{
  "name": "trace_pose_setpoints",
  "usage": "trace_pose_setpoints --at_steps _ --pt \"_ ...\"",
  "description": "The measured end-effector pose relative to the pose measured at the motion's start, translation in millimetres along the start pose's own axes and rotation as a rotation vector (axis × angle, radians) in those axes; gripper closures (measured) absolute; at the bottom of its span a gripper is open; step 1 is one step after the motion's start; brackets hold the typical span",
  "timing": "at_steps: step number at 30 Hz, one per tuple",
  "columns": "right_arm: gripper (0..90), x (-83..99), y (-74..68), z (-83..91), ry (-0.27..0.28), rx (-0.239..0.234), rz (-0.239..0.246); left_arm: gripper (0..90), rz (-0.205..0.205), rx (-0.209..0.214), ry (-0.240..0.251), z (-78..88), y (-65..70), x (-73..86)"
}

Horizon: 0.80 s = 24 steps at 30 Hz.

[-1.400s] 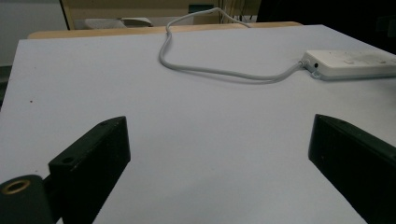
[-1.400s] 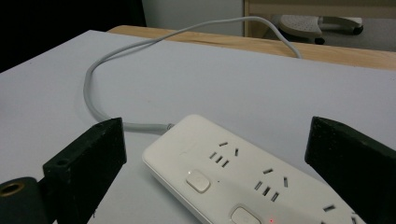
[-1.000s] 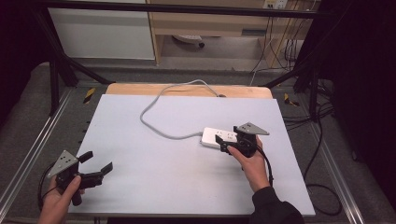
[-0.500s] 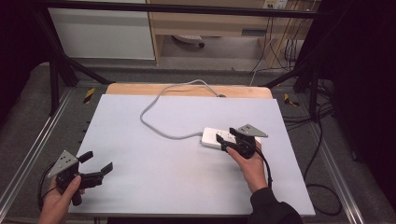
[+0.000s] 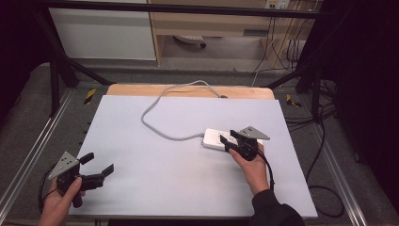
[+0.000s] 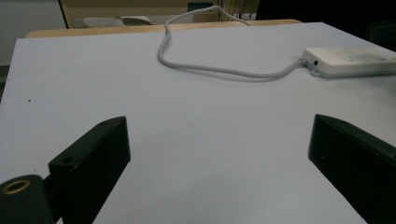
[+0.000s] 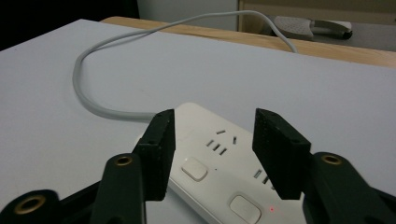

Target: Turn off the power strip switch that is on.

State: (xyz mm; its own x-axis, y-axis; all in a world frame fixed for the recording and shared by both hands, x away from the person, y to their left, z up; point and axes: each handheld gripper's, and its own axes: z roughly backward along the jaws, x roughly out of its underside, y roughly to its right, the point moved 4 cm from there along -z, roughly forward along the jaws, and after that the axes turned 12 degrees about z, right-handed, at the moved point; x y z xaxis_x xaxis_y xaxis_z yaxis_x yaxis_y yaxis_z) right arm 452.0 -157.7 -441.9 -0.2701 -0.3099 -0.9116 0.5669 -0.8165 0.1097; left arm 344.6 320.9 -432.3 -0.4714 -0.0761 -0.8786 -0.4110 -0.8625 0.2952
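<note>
A white power strip (image 5: 212, 138) lies flat on the pale table (image 5: 179, 179), right of centre, with its grey cable (image 5: 155, 127) looping off to the back edge. My right gripper (image 5: 228, 139) sits at the strip's near end. In the right gripper view its jaws (image 7: 212, 122) straddle the strip (image 7: 219, 149) over the sockets and buttons. They have just been closing, and a gap still shows on each side. My left gripper (image 5: 99, 163) rests open at the table's front left, jaws (image 6: 217, 130) wide with nothing between them. The strip (image 6: 350, 59) and cable (image 6: 224, 71) lie far ahead of it.
A small red light (image 7: 271, 209) glows on the strip near a button. A wooden strip (image 5: 188, 90) runs along the table's back edge. Black frame bars (image 5: 56, 70) and floor cables (image 5: 324, 155) flank the table. A white cabinet (image 5: 103, 33) stands behind.
The right gripper's jaws have drawn closer together over the power strip. Both hands have stayed where they were, and the left gripper is unchanged.
</note>
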Motion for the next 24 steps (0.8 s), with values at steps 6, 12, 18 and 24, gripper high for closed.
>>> trace_pose_setpoints --at_steps 6,12,18,24 --pt "58.2 2.6 4.0 1.8 -0.001 0.021 -0.005 5.6 0.0 0.0 0.001 -0.1 0.2 0.0" --pt "67.4 7.6 6.8 2.7 -0.013 0.041 0.004 5.6 -0.003 0.0 0.0 0.0 0.1 0.0" --pt "76.5 15.1 9.5 4.0 -0.035 0.05 0.001 5.6 -0.002 0.0 0.001 0.1 0.1 -0.1" --pt "82.6 18.7 10.3 5.7 -0.044 0.05 0.008 5.6 -0.001 0.0 0.001 0.3 0.3 -0.1"
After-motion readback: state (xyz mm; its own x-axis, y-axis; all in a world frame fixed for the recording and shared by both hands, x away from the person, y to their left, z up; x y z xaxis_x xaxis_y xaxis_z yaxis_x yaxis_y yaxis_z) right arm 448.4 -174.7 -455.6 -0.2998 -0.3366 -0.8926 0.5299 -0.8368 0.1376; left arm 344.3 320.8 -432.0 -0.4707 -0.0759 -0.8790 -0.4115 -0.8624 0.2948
